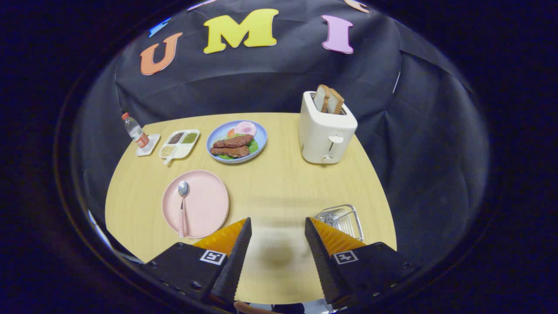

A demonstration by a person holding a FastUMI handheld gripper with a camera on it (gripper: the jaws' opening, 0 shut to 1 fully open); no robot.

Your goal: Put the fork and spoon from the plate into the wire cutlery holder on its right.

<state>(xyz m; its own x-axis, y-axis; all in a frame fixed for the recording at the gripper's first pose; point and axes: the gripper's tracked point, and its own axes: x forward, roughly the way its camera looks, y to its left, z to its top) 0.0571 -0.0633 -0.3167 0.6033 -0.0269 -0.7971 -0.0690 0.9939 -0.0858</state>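
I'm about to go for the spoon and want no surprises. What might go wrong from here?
1. The spoon lies flat on the pink plate, left of the open tongs. A flat, thin handle may slip from the fingers or make the plate slide.
2. The wire cutlery holder sits close behind the right finger; a swing toward it might knock it.
3. I can't make out a fork on the plate.
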